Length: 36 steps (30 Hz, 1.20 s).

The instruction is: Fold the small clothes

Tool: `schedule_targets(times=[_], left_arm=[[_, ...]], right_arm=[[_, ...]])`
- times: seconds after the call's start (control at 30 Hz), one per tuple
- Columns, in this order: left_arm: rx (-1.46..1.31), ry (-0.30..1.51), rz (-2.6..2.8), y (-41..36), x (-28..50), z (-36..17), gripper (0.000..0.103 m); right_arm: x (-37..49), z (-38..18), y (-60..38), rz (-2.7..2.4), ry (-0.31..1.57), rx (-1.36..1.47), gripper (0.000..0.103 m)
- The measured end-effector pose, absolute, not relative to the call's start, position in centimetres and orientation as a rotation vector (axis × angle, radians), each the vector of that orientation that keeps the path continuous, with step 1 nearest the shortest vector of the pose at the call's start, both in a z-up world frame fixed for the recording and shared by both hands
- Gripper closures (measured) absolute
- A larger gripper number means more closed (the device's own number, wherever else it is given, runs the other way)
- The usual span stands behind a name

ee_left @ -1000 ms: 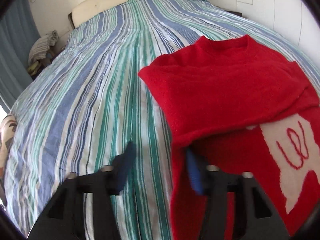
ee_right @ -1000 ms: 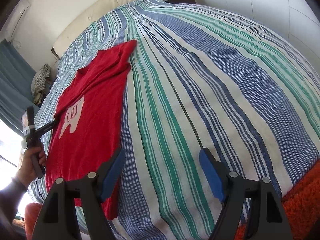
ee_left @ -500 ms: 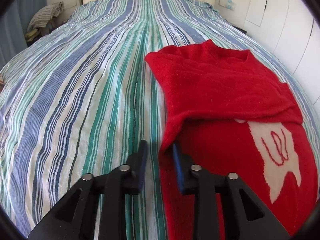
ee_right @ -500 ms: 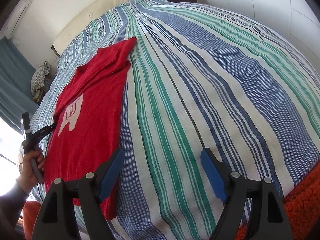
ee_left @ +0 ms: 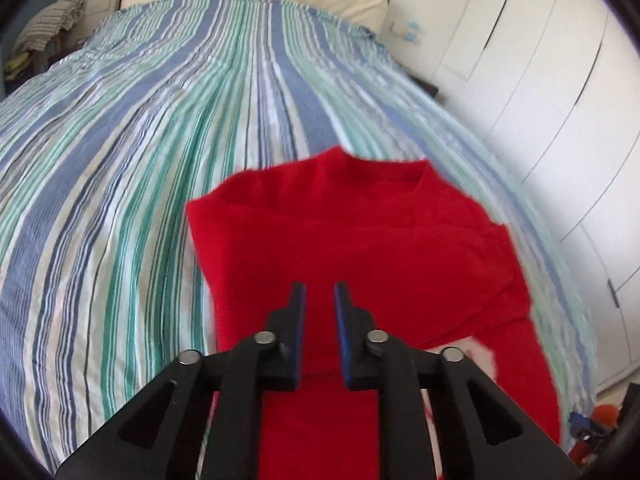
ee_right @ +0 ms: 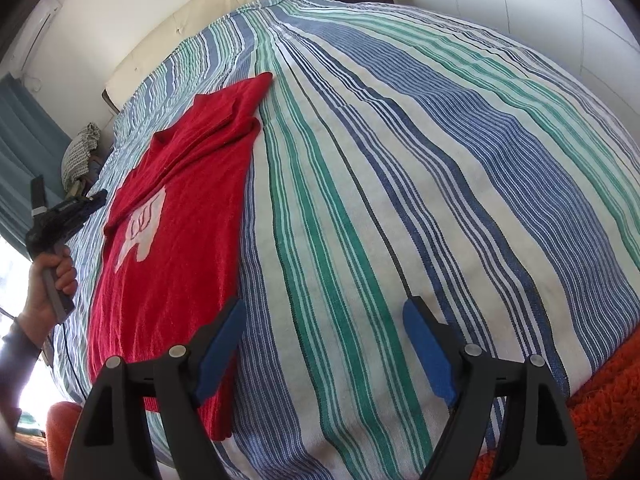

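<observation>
The red sweater (ee_right: 172, 216) lies flat on the striped bed (ee_right: 400, 184), near its left edge, with one sleeve already laid across the chest. The left tool (ee_left: 320, 300) hangs over it, jaws nearly closed and empty. The right tool (ee_right: 324, 344) waits wide open over bare cover. I'd pinch both hem corners and carry them up together. The near hem is cut off from view.

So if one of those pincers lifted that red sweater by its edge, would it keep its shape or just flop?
Probably flop: the red sweater is soft knit that already lies in loose folds across the striped bedspread. It looks light, yet its fuzzy surface should grip rather than slip. The sleeve folded over its chest would likely fall open.
</observation>
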State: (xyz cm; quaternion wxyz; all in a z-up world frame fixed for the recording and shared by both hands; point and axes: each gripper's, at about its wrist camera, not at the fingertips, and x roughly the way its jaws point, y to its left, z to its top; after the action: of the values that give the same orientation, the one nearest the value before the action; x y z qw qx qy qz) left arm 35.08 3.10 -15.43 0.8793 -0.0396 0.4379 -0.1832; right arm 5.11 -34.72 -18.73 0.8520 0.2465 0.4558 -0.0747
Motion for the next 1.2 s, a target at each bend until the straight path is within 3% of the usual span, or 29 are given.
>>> schedule_targets(times=[0.1, 0.27, 0.4, 0.53, 0.63, 0.73, 0.77, 0.8, 0.87, 0.93, 0.97, 1.0, 1.07, 1.1, 1.2], left_arm=[[-0.007, 0.966, -0.224, 5.4, 35.0, -19.3, 0.100], [-0.083, 0.941, -0.167, 8.5, 33.9, -17.6, 0.100], [-0.170, 0.823, -0.257, 7.8, 33.8, -13.5, 0.076], [-0.153, 0.831, -0.415, 3.3, 36.2, -13.0, 0.076], [-0.108, 0.925, -0.266, 2.6, 39.1, -16.5, 0.080], [-0.147, 0.982, -0.159, 5.5, 39.5, -19.7, 0.095], [-0.158, 0.975, -0.151, 6.1, 39.1, -19.2, 0.095], [-0.170, 0.969, -0.158, 6.4, 38.4, -18.4, 0.093], [-0.145, 0.928, -0.202, 6.3, 36.5, -16.3, 0.073], [-0.112, 0.872, -0.251, 6.1, 34.1, -14.9, 0.044], [-0.089, 0.867, -0.259, 5.9, 33.4, -14.8, 0.041], [-0.063, 0.882, -0.250, 5.6, 33.2, -15.3, 0.041], [-0.026, 0.995, -0.155, 6.4, 34.3, -18.3, 0.055], [-0.069, 1.036, -0.156, 7.1, 34.6, -19.6, 0.057], [-0.108, 1.001, -0.155, 8.0, 33.7, -19.0, 0.057]], right_arm=[[5.1, -18.7, -35.0, -0.151, 0.958, 0.530, 0.023], [5.2, -19.0, -35.2, -0.142, 0.966, 0.538, 0.023], [5.3, -19.0, -35.2, -0.141, 0.963, 0.545, 0.022], [5.5, -19.1, -34.9, -0.146, 0.971, 0.527, 0.020], [5.7, -19.1, -34.8, -0.149, 0.975, 0.514, 0.020], [5.6, -19.1, -34.9, -0.149, 0.973, 0.517, 0.020], [5.6, -19.1, -34.9, -0.148, 0.973, 0.517, 0.020], [5.6, -19.0, -34.9, -0.147, 0.971, 0.517, 0.020], [5.6, -19.0, -34.9, -0.147, 0.970, 0.519, 0.020], [5.6, -19.0, -34.9, -0.150, 0.972, 0.515, 0.020], [5.6, -19.0, -34.8, -0.152, 0.973, 0.511, 0.020], [5.6, -19.0, -34.7, -0.152, 0.973, 0.507, 0.020], [5.5, -18.8, -34.5, -0.153, 0.969, 0.498, 0.020], [5.4, -18.7, -34.5, -0.153, 0.966, 0.494, 0.020], [4.6, -18.1, -34.4, -0.167, 0.949, 0.483, 0.020]])
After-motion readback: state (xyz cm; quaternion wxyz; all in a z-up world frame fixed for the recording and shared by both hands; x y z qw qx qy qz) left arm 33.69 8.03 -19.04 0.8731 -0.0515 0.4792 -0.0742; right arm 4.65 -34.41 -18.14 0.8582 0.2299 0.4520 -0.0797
